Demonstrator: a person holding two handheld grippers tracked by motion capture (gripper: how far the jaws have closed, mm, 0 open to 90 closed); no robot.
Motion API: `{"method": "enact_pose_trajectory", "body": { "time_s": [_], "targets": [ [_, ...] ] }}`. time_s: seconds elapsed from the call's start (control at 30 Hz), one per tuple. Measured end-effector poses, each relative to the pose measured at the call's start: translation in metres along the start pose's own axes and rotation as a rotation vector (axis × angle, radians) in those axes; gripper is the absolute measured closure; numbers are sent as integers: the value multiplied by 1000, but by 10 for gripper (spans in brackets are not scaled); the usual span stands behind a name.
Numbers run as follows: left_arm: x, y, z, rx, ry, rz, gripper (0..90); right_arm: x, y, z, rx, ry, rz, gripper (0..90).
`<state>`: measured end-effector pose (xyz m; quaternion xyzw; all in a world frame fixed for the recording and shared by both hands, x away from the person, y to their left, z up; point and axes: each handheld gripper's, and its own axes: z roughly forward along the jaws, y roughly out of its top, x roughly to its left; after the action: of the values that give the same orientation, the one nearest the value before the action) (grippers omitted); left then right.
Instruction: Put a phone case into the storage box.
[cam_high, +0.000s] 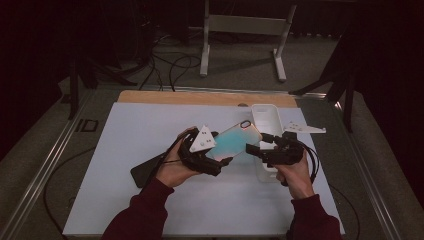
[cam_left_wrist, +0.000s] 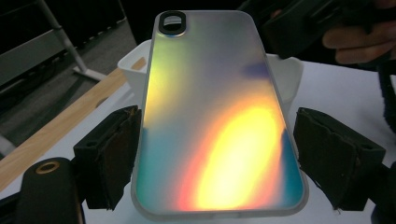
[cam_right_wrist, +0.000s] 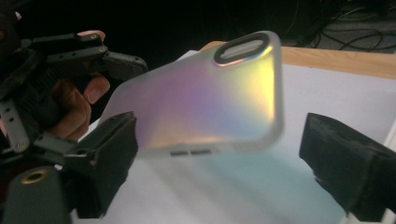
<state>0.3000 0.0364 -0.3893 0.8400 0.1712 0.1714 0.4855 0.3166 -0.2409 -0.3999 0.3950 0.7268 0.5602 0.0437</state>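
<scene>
An iridescent frosted phone case (cam_high: 235, 140) hangs above the white mat, its camera cutout pointing to the far right. My left gripper (cam_high: 220, 149) is shut on its lower end; in the left gripper view both black pads (cam_left_wrist: 112, 158) press the long sides of the case (cam_left_wrist: 215, 116). My right gripper (cam_high: 257, 143) stands open at the case's upper end. In the right gripper view the case (cam_right_wrist: 201, 102) floats tilted between the wide jaws; the left pad (cam_right_wrist: 112, 149) sits by its lower corner and the right pad (cam_right_wrist: 345, 158) is well apart from it.
A black phone (cam_high: 145, 170) lies flat on the white mat (cam_high: 125, 130) behind the left hand. A narrow white tray (cam_high: 267, 115) stands at the mat's right side, under the right gripper. A wooden strip (cam_high: 200, 96) runs along the table's far edge.
</scene>
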Motion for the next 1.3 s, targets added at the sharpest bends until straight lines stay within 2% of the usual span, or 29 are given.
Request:
{"method": "enact_pose_trajectory", "body": {
  "time_s": [0.07, 0.17, 0.23, 0.33, 0.5, 0.53, 0.63, 0.67, 0.7, 0.73, 0.77, 0.8, 0.83, 0.87, 0.9, 0.93, 0.97, 1.0, 1.03, 1.1, 1.2, 1.3],
  "targets": [
    [-2, 1, 1, -14, -10, 3, 169, 1, 0, 1, -1, 5, 9, 175],
    [-6, 2, 3, -16, -24, 16, 169, 2, 1, 1, -3, 22, 32, 283],
    [-6, 2, 4, -15, -27, 14, 169, 2, 1, 0, -4, 16, 52, 310],
    [-5, 1, 5, -20, -36, 5, 169, -1, 2, -2, -14, 25, 119, 369],
    [-7, -1, 9, 10, -29, 13, 169, -2, 1, -4, -15, 26, 149, 438],
    [-7, -2, 11, 16, -25, 14, 169, -4, 2, -6, -29, 32, 159, 499],
    [-9, -4, 16, 34, -26, 7, 169, -4, 3, -8, -38, 44, 175, 582],
    [-10, -4, 18, 32, -30, 6, 169, -4, 3, -8, -37, 65, 177, 620],
    [-10, -4, 18, 32, -30, 6, 169, -4, 3, -8, -37, 65, 177, 620],
    [-11, -4, 20, 41, -28, 8, 169, -4, 2, -7, -31, 84, 174, 657],
    [-12, -5, 23, 53, -25, 11, 169, -1, 2, -6, -28, 84, 160, 708],
    [-13, -5, 25, 58, -19, 10, 168, -1, 2, -7, -42, 112, 167, 766],
    [-14, -5, 27, 64, -11, 12, 168, 1, 3, -7, -44, 105, 166, 780],
    [-16, -6, 30, 74, 16, 26, 168, 1, 3, -6, -43, 111, 158, 802],
    [-16, -6, 30, 74, 16, 26, 176, 1, 3, -6, -43, 111, 158, 802],
    [-15, -7, 30, 50, 15, -5, 176, 4, 3, -5, -41, 117, 155, 858],
    [-13, -7, 30, 25, 12, -38, 326, 9, 4, -4, -29, 56, 105, 867],
    [-12, -8, 29, 17, 19, -46, 267, 11, 4, -4, -19, 45, 87, 869],
    [-10, -8, 28, 11, 3, -65, 242, 10, 3, -4, -23, 51, 91, 870],
    [-7, -10, 26, 9, 15, -74, 227, 10, 3, -5, -26, 15, 77, 870],
    [-3, -11, 22, 6, 19, -87, 184, 8, 3, -8, -36, -4, 72, 870],
    [0, -12, 20, 1, 2, -102, 150, 7, 3, -10, -48, -13, 67, 870]
  ]
}}
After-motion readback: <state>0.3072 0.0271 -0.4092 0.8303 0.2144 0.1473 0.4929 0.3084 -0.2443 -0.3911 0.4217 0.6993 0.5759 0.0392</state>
